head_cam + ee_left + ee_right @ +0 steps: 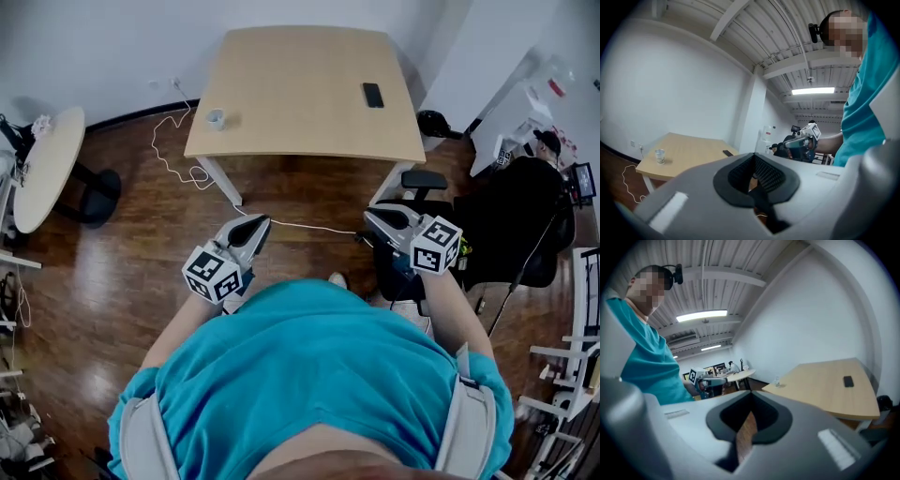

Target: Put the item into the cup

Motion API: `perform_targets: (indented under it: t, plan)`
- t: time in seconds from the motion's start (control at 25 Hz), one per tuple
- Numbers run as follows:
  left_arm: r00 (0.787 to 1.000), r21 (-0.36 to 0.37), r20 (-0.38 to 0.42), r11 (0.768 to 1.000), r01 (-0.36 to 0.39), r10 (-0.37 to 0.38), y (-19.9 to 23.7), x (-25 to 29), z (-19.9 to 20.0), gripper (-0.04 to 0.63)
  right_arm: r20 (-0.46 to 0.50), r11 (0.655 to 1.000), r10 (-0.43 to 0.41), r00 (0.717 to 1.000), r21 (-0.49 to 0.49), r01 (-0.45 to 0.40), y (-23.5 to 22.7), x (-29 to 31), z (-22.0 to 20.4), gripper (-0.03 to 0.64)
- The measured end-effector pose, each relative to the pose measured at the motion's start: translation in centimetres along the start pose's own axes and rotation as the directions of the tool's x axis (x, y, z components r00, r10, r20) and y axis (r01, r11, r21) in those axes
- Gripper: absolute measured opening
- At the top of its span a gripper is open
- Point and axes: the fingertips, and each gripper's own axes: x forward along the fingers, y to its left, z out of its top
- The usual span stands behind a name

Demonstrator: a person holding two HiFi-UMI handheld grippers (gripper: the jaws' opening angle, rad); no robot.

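A small clear cup [216, 119] stands near the left edge of the light wooden table [300, 103]. It also shows in the left gripper view as the cup [659, 155] and, far off, in the right gripper view as the cup [777, 380]. A flat black item [373, 95] lies at the table's right side, also seen as the item [727, 153] and the item [848, 381]. My left gripper [258, 227] and right gripper [375, 218] hang in front of the person's chest, well short of the table. Both are shut with nothing in them.
A white cable [173, 150] trails over the wooden floor under the table's left corner. A round table [42, 164] stands at the left. A black office chair [516, 225] and a stool [424, 180] sit to the right. White shelving lines the right edge.
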Motion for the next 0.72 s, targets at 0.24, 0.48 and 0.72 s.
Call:
perform_targets:
  t: [0.24,0.48,0.72]
  plan:
    - [1.000,-0.006,0.011,1.000,-0.009,0.009,0.6,-8.1,-1.0,0.005,0.038,1.000,-0.028,0.999,-0.004,0.028,5.9,3.0,1.1,0.002]
    - [0.997,-0.007,0.070,1.000,-0.022,0.023,-3.2,-8.7,0.3,0.005,0.078,0.998,-0.003,0.997,-0.065,0.008,9.2,1.0,0.8,0.002]
    - [0.994,-0.081,0.106,0.996,-0.034,0.042,-8.9,-6.7,-1.1,0.005,0.150,1.000,0.010,0.989,0.027,-0.014,10.3,-4.1,-1.8,0.000]
